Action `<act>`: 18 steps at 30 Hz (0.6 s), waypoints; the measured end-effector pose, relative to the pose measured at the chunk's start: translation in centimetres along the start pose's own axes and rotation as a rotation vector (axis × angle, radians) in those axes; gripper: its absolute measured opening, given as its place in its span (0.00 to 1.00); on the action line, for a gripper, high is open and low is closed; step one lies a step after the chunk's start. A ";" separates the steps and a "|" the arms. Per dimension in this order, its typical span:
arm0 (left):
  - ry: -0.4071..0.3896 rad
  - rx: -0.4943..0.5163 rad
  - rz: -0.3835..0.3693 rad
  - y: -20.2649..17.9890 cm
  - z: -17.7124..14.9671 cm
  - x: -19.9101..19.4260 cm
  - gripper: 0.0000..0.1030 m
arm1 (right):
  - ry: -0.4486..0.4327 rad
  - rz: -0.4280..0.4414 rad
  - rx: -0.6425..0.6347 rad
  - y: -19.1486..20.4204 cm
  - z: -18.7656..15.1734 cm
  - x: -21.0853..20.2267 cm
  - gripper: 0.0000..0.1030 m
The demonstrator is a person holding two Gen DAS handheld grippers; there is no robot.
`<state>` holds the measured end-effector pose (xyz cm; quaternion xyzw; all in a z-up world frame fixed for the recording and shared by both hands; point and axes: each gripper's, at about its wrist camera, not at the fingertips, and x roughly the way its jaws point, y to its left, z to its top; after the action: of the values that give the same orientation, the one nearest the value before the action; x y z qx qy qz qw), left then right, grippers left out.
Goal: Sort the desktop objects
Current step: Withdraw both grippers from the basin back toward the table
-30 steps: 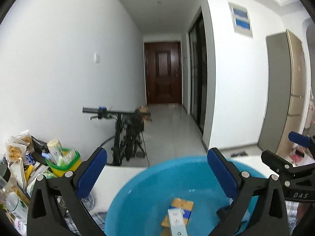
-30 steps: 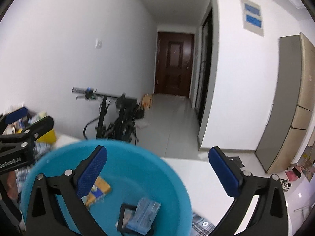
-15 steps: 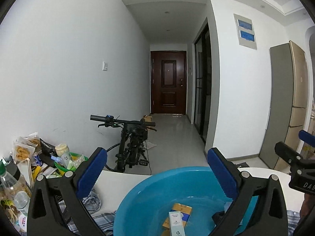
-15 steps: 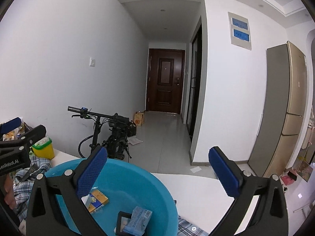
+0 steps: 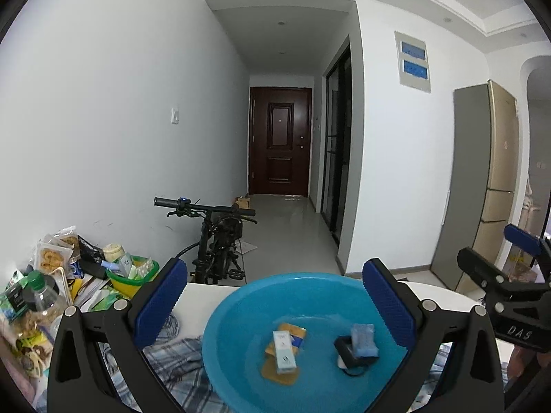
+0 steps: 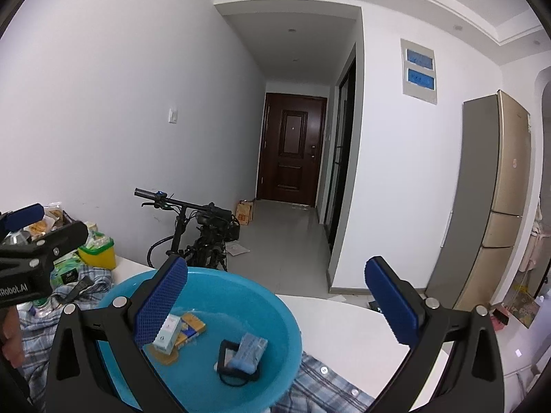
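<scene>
The blue basin (image 5: 241, 313) sits on the white table (image 6: 347, 323), holding a small white box (image 5: 284, 346), an orange packet (image 5: 292, 332) and a light-blue pack (image 5: 363, 340). Above the basin, the left gripper (image 5: 275, 301) and right gripper (image 6: 277, 301) both hang spread wide and empty.

Past my table's far edge: black bike (image 5: 213, 241) leaning on left wall, brown paper bag (image 6: 245, 210) on hallway floor, dark wood door (image 5: 279, 144) at hall end. Gold-grey fridge (image 6: 496, 199) on right; light switch (image 5: 175, 116) on left wall.
</scene>
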<state>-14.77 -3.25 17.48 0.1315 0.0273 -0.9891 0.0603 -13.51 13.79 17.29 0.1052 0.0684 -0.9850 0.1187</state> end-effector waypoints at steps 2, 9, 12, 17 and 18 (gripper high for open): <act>-0.013 0.004 -0.005 -0.5 0.1 -2.1 1.00 | -0.007 0.003 0.009 -0.2 -0.2 -1.8 1.00; -0.034 0.007 -0.012 -1.3 -0.2 -7.6 1.00 | -0.039 0.000 0.018 -0.7 -0.6 -6.4 1.00; -0.039 0.000 -0.014 -1.4 -0.6 -9.3 1.00 | -0.041 0.001 0.018 -0.6 -0.9 -7.5 1.00; -0.008 -0.004 -0.019 -1.1 -2.3 -11.1 1.00 | -0.027 0.002 0.013 -0.6 -2.3 -9.2 1.00; 0.000 -0.003 -0.020 -1.1 -2.7 -11.2 1.00 | -0.020 0.004 0.016 -0.6 -2.8 -9.4 1.00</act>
<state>-3.45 -0.73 17.90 0.1312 0.0299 -0.9896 0.0505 -4.16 16.87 16.77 0.0964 0.0592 -0.9862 0.1207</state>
